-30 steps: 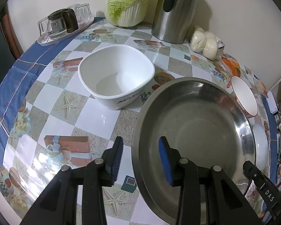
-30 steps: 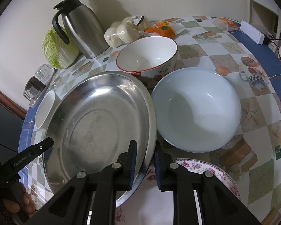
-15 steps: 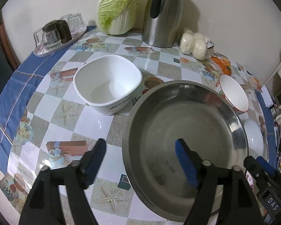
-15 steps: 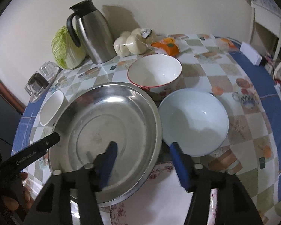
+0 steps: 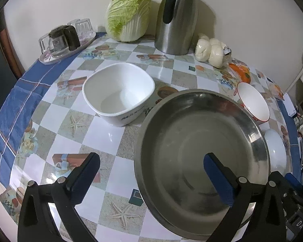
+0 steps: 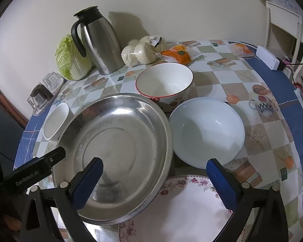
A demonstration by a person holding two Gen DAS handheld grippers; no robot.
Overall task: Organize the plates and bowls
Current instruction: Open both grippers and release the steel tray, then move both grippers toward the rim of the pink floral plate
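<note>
1. Left gripper (image 5: 151, 173) and right gripper (image 6: 155, 179) jaws opening wide, nothing clamped; each straddles the steel pan's (image 6: 119, 141) rim.
2. Pan sits on the tabletop (image 5: 103, 137), overlapping the floral plate (image 6: 181, 207), between the square bowl (image 5: 119, 96) and pale bowl (image 6: 207, 131).
3. Risk: pan rocks on the plate's edge, knocks the red-rimmed bowl (image 6: 164, 82).
</note>
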